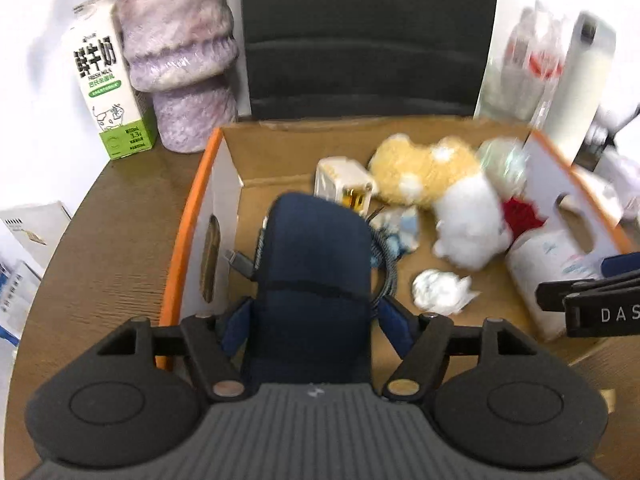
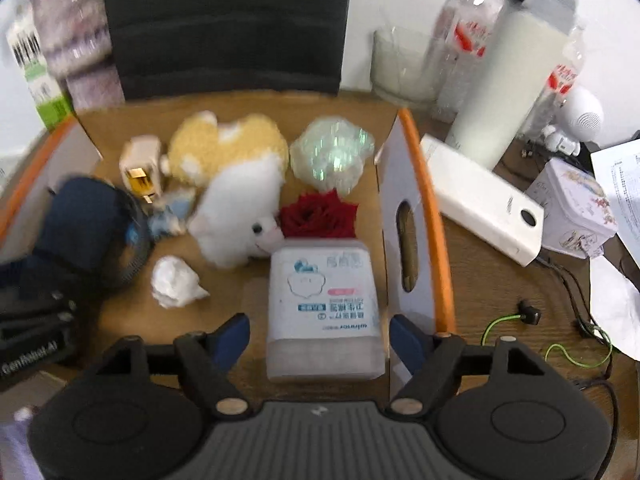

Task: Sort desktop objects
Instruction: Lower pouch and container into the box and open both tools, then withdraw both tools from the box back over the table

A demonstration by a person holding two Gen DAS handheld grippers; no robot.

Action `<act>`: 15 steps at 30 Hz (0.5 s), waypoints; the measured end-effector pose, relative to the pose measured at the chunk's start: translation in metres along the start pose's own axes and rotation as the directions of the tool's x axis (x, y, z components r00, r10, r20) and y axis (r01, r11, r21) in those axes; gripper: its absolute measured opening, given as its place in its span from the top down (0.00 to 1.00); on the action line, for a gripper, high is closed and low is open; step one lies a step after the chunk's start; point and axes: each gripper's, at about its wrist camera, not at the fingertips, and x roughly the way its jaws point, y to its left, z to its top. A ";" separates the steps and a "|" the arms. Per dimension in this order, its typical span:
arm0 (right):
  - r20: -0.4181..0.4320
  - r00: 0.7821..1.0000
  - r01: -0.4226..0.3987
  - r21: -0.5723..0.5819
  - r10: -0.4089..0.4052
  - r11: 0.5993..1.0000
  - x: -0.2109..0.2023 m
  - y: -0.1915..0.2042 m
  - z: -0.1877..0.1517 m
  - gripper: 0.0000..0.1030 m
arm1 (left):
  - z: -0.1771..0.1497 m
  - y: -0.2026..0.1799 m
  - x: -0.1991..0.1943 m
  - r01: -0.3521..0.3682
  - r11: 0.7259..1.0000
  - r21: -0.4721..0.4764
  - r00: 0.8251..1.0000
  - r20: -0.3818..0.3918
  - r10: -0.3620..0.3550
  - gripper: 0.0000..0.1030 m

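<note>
A: Biggest first. A cardboard box [image 2: 424, 200] with orange rims is seen on the wooden desk [image 1: 120, 240], and most of the sorted things are already inside: plush toy [image 2: 236, 184], red flower [image 2: 318, 214], crumpled paper [image 2: 174, 280].

B: And the grippers?

A: The left gripper [image 1: 316, 320] is held over the box's near-left part. A dark blue pouch [image 1: 316, 272] lies between its fingers, long axis running near to far, in line w/ the gripper. Jaws are spread; a gap is visible on each side, so the pouch is not pinched. It seems to be resting on the box floor, judged released.

B: Right side?

A: The right gripper [image 2: 320, 336] is pitched steeply down over the near-right part, just beside the box's right wall. A white tissue pack [image 2: 324, 308] sits between its fingers, long axis again near to far, print facing up. Jaws are parted wider than the pack, no contact seen. Judged also set down.

B: So what does the next move turn on?

A: Both items lie straight ahead of their own tool, axes aligned, so a plain pull-back toward the near side should clear them. Care is needed w/ the right finger, close to the box wall. Unsorted stuff, e.g. the white power bank [image 2: 486, 204], is on the desk right of the box, nearer the right hand.
</note>
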 end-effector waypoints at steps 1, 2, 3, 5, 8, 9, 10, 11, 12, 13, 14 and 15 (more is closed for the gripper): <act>0.035 0.999 -0.016 0.004 0.016 1.000 -0.008 -0.001 0.002 0.21 | 0.003 0.002 -0.007 0.002 1.000 -0.022 1.000 0.023 -0.002 0.25; 0.068 0.997 -0.036 0.010 0.036 0.999 -0.018 -0.002 0.004 0.19 | 0.007 0.005 -0.016 0.003 0.999 -0.046 0.999 0.046 -0.001 0.18; 0.097 0.994 -0.056 0.024 0.054 0.998 -0.028 -0.003 0.006 0.17 | 0.010 0.007 -0.025 0.003 0.997 -0.071 0.998 0.069 0.002 0.15; 0.152 0.984 -0.102 0.048 0.094 0.994 -0.042 -0.007 0.006 0.16 | 0.012 0.011 -0.047 0.026 0.991 -0.130 0.993 0.119 -0.010 0.11; 0.217 0.964 -0.176 0.077 0.156 0.981 -0.059 -0.009 -0.002 0.16 | 0.007 0.014 -0.076 0.081 0.978 -0.194 0.982 0.181 -0.046 0.00; 0.239 0.955 -0.199 0.086 0.174 0.976 -0.065 -0.010 -0.007 0.16 | 0.004 0.014 -0.084 0.088 0.977 -0.192 0.980 0.195 -0.050 0.00; 0.260 0.946 -0.222 0.091 0.192 0.971 -0.070 -0.011 -0.012 0.16 | 0.001 0.012 -0.091 0.092 0.979 -0.180 0.978 0.199 -0.056 0.00; 0.286 0.935 -0.245 0.093 0.209 0.965 -0.076 -0.012 -0.019 0.16 | -0.001 0.012 -0.095 0.095 0.982 -0.164 0.979 0.196 -0.062 0.00; 0.307 0.926 -0.260 0.093 0.220 0.961 -0.081 -0.013 -0.026 0.16 | -0.004 0.011 -0.100 0.093 0.984 -0.151 0.979 0.192 -0.063 0.00; 0.325 0.917 -0.273 0.094 0.230 0.957 -0.085 -0.016 -0.032 0.16 | -0.008 0.010 -0.105 0.083 0.987 -0.140 0.981 0.188 -0.056 0.00; 0.347 0.908 -0.283 0.087 0.237 0.955 -0.090 -0.017 -0.040 0.16 | -0.012 0.010 -0.111 0.080 0.988 -0.131 0.980 0.191 -0.054 0.00; 0.367 0.899 -0.286 0.074 0.241 0.955 -0.095 -0.018 -0.048 0.16 | -0.018 0.011 -0.117 0.083 0.989 -0.124 0.978 0.202 -0.057 0.00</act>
